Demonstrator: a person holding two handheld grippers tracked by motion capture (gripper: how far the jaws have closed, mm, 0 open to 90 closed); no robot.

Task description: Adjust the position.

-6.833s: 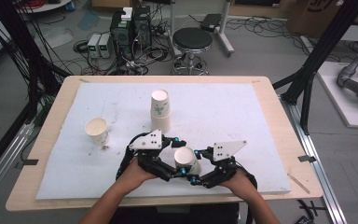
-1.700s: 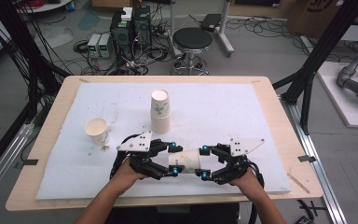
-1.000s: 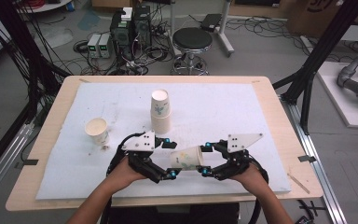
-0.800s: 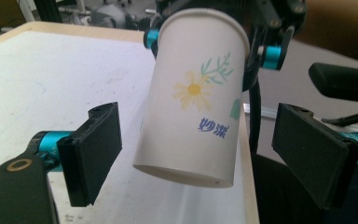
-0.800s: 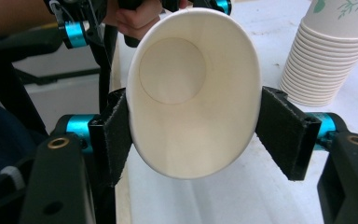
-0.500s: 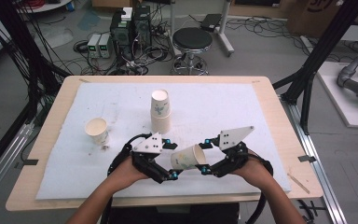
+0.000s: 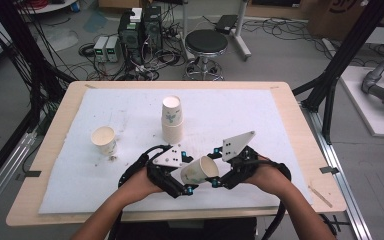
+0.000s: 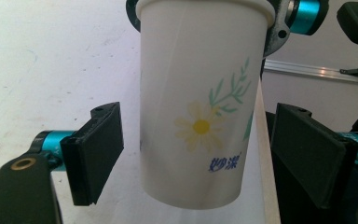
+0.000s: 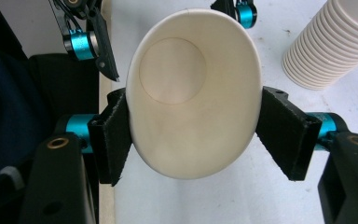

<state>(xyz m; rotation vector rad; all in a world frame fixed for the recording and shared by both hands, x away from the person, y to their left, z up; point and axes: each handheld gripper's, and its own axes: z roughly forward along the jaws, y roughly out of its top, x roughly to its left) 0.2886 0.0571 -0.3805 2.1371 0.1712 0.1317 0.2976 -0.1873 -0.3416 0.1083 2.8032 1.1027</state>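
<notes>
A paper cup (image 9: pixel 193 116) is squeezed oval by the right gripper (image 9: pixel 193 140) near the desk's (image 7: pixel 280 100) front edge; the left gripper (image 8: pixel 200 163) is apparently released, so placing remains.

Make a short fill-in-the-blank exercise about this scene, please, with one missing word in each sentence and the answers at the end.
1. The right gripper squeezes the held paper cup near its ____, so the mouth looks oval.
2. The left gripper has its pads on both sides of this cup without ____ it.
3. The flower printed on the held cup has a ____ centre.
4. On the white mat, the single cup stands with its mouth facing ____.

Missing words: rim; touching; yellow; up
</notes>
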